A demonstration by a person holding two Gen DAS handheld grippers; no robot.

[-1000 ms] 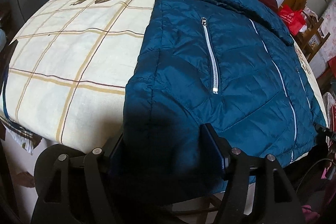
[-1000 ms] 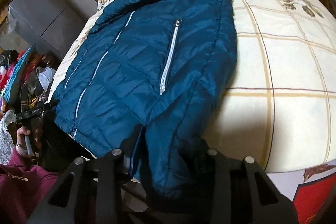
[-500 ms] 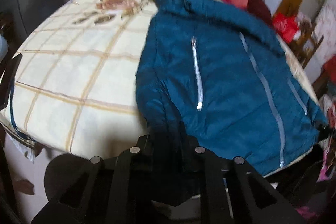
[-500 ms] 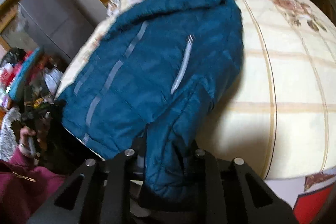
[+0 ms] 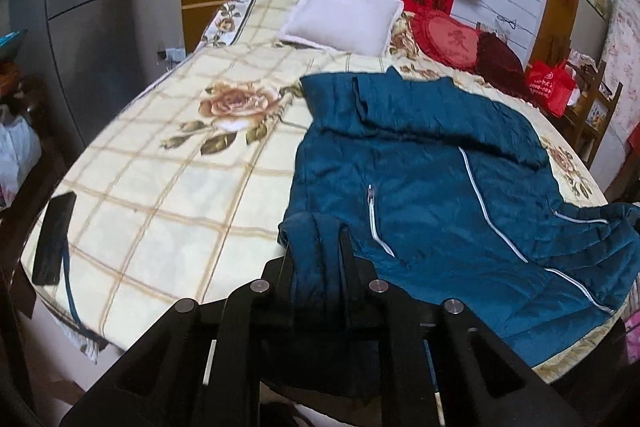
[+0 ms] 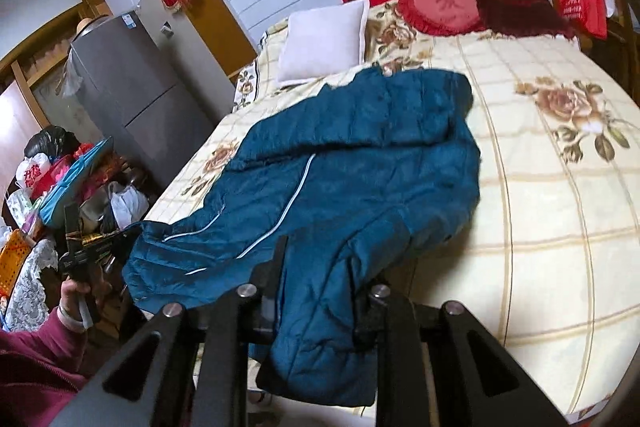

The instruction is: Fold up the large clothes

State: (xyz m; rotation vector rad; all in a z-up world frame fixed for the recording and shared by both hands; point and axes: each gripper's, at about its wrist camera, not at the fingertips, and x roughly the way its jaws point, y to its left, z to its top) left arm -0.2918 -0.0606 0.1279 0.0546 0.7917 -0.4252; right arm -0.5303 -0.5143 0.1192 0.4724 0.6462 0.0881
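A teal quilted jacket (image 5: 432, 195) with white zippers lies front up on the bed, collar toward the pillows. It also shows in the right wrist view (image 6: 340, 167). My left gripper (image 5: 316, 259) is shut on a bunched corner of the jacket's hem, lifted above the bed's near edge. My right gripper (image 6: 324, 267) is shut on the opposite hem corner, and a fold of cloth hangs down between its fingers. The left gripper (image 6: 80, 255) and the hand holding it show at the left of the right wrist view.
The bed (image 5: 172, 163) has a cream checked cover with roses. A white pillow (image 5: 344, 19) and red cushions (image 5: 448, 43) lie at its head. A dark phone (image 5: 54, 239) lies at the near left corner. A grey fridge (image 6: 132, 91) and cluttered bags (image 6: 72, 183) stand beside the bed.
Both grippers closed on the jacket's hem corners and rose, lifting the lower edge off the bed. The views tilted up, so the head of the bed and the wall now show.
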